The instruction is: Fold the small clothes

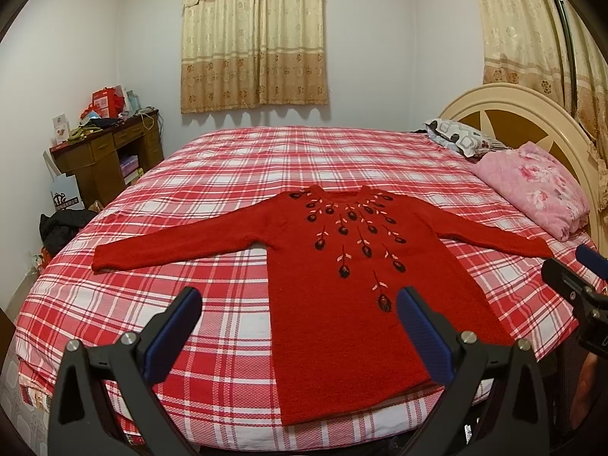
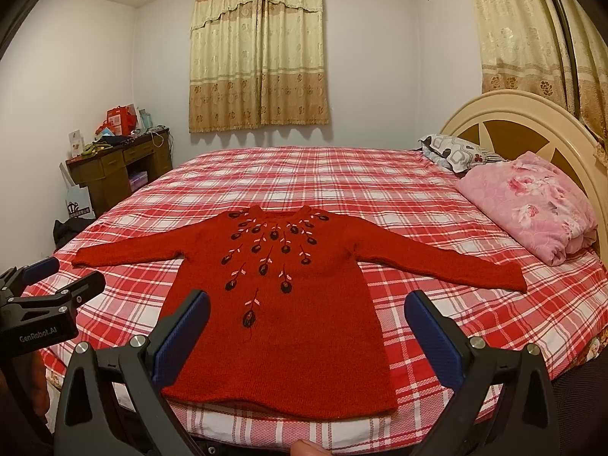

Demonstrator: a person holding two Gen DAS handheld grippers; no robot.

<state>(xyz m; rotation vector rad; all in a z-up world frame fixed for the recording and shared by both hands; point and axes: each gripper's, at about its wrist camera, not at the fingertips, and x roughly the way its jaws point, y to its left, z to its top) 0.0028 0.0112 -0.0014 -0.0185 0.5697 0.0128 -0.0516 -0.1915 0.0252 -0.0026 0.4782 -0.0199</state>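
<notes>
Garment: red knit sweater [image 1: 342, 304], embroidered front up, laid flat with both sleeves spread outward; no fold made yet.
Location: on the plaid bedsheet [image 1: 228, 174], hem at the near bed edge, collar pointing toward the far curtain [image 1: 254, 38]; well apart from the pink quilt [image 1: 532, 186] by the headboard [image 1: 532, 106].
Left gripper [image 1: 300, 326]: fingers spread wide, holding nothing; held above the sweater's lower left part, not touching it as far as the view shows.
Right gripper [image 2: 307, 334]: fingers likewise wide apart and empty, above the sweater's lower right part.
Handling, judged: soft, limp and light; the knit should drape and stretch rather than hold shape, and its rough surface should give good grip. Not fragile, though the embroidery could snag.
Hold points, judged: left sleeve cuff [image 1: 98, 262] and right sleeve cuff [image 2: 520, 285] first, each drawn in across the body; afterwards the two hem corners, lifted toward the collar.
Risk, judged: a pinch too deep could catch the bedsheet with the knit.
</notes>
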